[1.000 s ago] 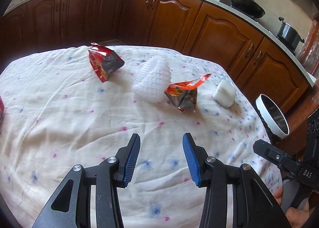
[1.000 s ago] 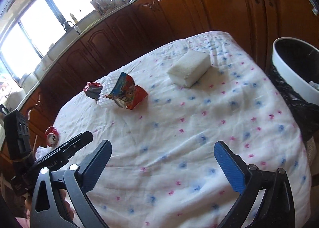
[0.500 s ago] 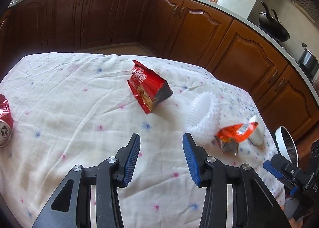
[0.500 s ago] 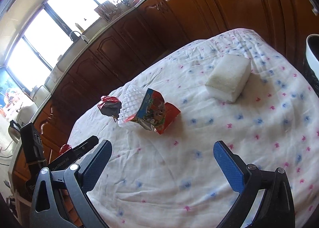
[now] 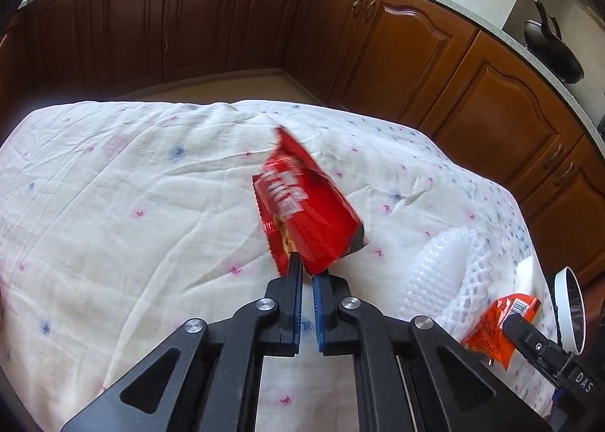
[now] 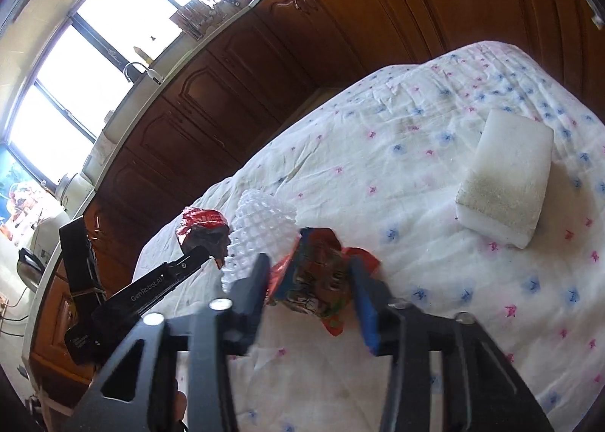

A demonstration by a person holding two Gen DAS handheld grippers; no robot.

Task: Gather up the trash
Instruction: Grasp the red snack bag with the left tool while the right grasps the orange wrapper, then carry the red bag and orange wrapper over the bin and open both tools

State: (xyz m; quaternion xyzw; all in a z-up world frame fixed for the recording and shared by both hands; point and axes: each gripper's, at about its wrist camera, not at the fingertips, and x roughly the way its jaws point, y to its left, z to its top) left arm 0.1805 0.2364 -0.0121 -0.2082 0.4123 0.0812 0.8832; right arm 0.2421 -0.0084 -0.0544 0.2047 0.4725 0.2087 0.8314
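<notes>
Left wrist view: left gripper jaws have just been closing, now clamping red snack bag; right gripper jaws closing around orange wrapper, pads' contact unclear; foam net, sponge remaining on counter, nothing binned.

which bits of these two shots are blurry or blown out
Left wrist view: the red snack bag is motion-smeared and the cabinets bow from fisheye. Right wrist view: the window is blown out, and the right claw and its orange wrapper are soft.

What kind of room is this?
Most likely a home kitchen: wooden cabinets run under a countertop, a wok sits on it, and a sink tap stands beneath the window.
</notes>
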